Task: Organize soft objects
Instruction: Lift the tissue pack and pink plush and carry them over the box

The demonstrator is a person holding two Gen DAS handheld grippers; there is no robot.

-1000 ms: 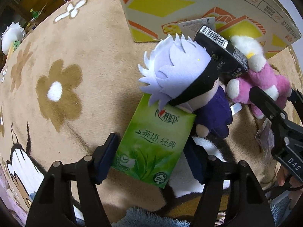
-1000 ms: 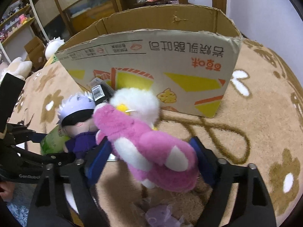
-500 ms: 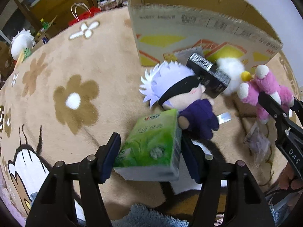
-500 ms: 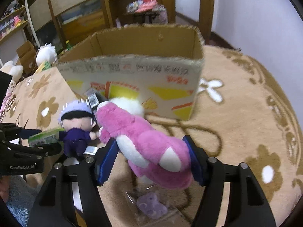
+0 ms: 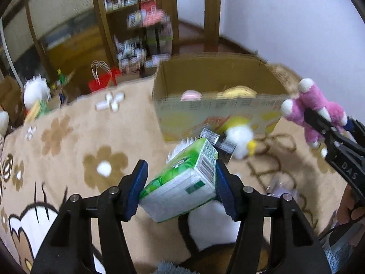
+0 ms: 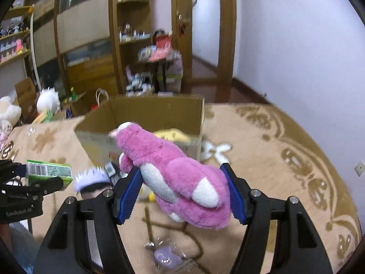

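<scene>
In the left wrist view, the left gripper clamps a green tissue pack between its blue pads at the lower centre of the frame, held tilted above the flower-patterned rug. The open cardboard box sits upper centre with soft items already inside, and a white plush lies on the rug just in front of it. In the right wrist view, the right gripper is closed on a pink plush toy at the centre, raised before the box, while a white-haired doll lies at lower left. The tissue pack is gripped askew near one end, so it may pivot and slip out; both loads heading for one box could collide at its rim.
</scene>
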